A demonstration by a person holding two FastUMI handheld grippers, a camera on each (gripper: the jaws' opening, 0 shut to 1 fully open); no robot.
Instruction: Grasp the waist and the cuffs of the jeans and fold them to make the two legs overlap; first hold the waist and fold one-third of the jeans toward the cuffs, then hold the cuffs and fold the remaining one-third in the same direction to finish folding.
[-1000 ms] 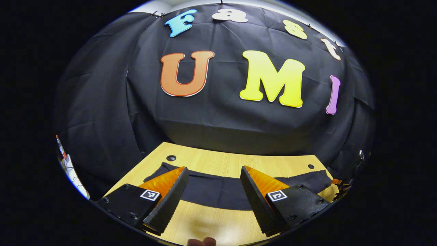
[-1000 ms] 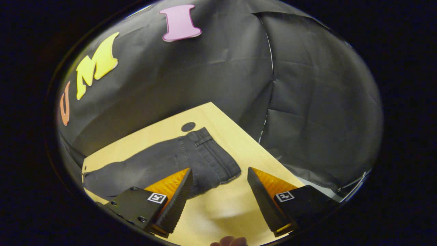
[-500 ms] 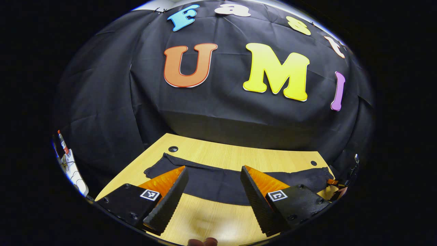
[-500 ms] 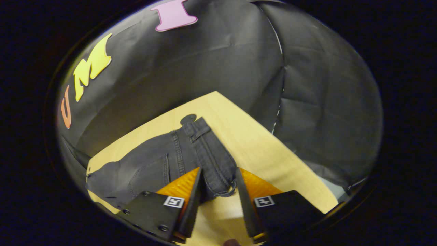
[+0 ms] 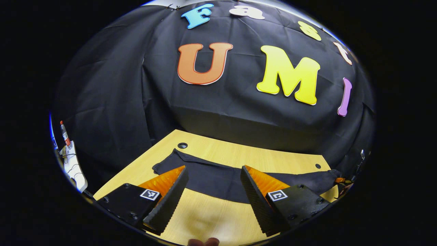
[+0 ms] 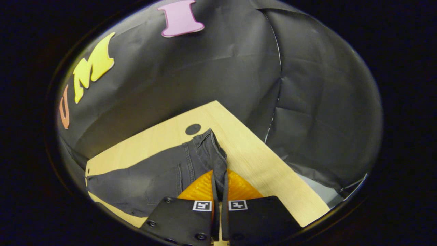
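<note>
Dark jeans lie flat on a light wooden table, with the waist at the near right and the legs running off to the left. My right gripper is shut on the waist band's near corner, and the cloth there is pinched up between the two fingers. In the left gripper view the jeans stretch as a dark band across the table. My left gripper hangs open just in front of the jeans' near edge, nothing between its fingers. The cuff end lies to its left.
Round holes sit in the table's far corners, one of them close behind the waist. The table's right edge drops off beside the waist. The other gripper shows at the left gripper view's far right, at the jeans' waist end.
My right gripper went forward over the waist corner and shut on it, bunching the band upward. The left gripper stayed open and shifted slightly, its view swinging a little to the left.
</note>
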